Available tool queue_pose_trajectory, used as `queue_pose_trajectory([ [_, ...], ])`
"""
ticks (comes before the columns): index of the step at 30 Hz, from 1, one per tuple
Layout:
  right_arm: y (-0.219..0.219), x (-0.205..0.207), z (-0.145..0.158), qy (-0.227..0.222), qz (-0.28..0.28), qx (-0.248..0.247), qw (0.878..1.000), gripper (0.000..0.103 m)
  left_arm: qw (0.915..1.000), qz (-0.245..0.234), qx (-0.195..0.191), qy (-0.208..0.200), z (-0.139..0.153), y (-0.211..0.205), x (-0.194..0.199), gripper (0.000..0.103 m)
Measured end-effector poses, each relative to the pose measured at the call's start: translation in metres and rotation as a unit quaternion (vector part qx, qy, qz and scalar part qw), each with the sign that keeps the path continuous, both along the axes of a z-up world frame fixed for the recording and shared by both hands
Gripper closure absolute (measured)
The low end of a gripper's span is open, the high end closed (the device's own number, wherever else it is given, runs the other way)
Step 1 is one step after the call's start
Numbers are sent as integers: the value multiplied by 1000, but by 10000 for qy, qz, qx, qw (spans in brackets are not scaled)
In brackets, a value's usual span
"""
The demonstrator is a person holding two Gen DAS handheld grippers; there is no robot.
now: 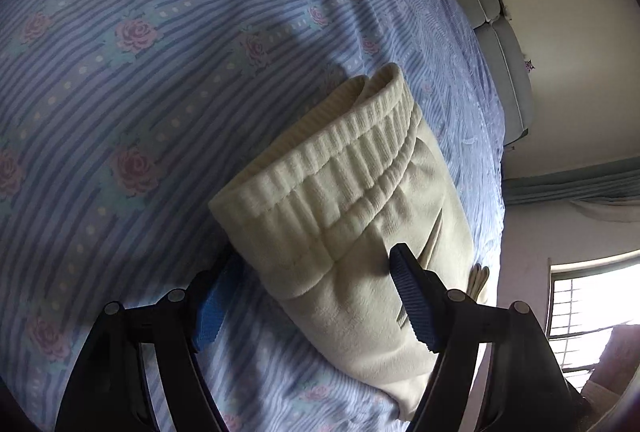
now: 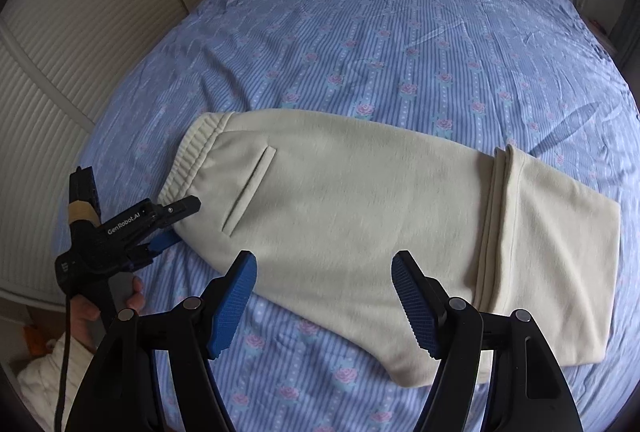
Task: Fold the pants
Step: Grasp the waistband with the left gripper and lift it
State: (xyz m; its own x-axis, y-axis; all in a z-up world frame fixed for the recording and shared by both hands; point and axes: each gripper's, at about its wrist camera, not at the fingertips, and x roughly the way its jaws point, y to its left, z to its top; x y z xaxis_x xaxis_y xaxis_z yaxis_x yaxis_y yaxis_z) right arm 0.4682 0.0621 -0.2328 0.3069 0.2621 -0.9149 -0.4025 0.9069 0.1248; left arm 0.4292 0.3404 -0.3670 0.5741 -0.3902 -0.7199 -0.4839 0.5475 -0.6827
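Note:
Cream pants (image 2: 360, 199) lie flat on the bed, folded lengthwise, with the legs folded back over at the right end (image 2: 556, 232). The ribbed waistband (image 2: 188, 159) is at the left end; it fills the left wrist view (image 1: 340, 167). My left gripper (image 2: 176, 224) is open with its jaws around the near corner of the waistband, one finger above the fabric and one below it; it also shows in the left wrist view (image 1: 316, 272). My right gripper (image 2: 324, 272) is open and empty, hovering over the near edge of the pants.
The bed is covered by a blue striped sheet with pink roses (image 2: 400, 31). A white slatted wardrobe (image 2: 80, 31) stands left of the bed. A grey headboard (image 1: 496, 43) and a window (image 1: 592, 312) are in the left wrist view.

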Motion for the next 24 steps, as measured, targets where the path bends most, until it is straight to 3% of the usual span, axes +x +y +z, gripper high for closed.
queue_pose_trajectory([
  [7, -11, 13, -7, 107, -257, -25, 9996, 32, 9999, 100, -27, -96, 1, -8, 43, 31],
  [9, -18, 13, -10, 146, -357, -54, 9992, 32, 9997, 110, -152, -164, 1, -11, 52, 41],
  [11, -26, 12, -11, 179, -448, -92, 9988, 32, 9997, 101, -178, -134, 5, -16, 57, 66],
  [12, -30, 11, -12, 182, -488, -125, 9986, 32, 9998, 92, -96, -124, 12, -20, 58, 69],
  [18, -71, -1, 5, 86, -807, -40, 9967, 32, 9946, -449, 745, -569, 101, -50, 62, 76],
  [24, -143, -15, 41, -151, -1490, 99, 9887, 32, 9727, -1057, 1772, -1060, 202, -115, 76, 76],
])
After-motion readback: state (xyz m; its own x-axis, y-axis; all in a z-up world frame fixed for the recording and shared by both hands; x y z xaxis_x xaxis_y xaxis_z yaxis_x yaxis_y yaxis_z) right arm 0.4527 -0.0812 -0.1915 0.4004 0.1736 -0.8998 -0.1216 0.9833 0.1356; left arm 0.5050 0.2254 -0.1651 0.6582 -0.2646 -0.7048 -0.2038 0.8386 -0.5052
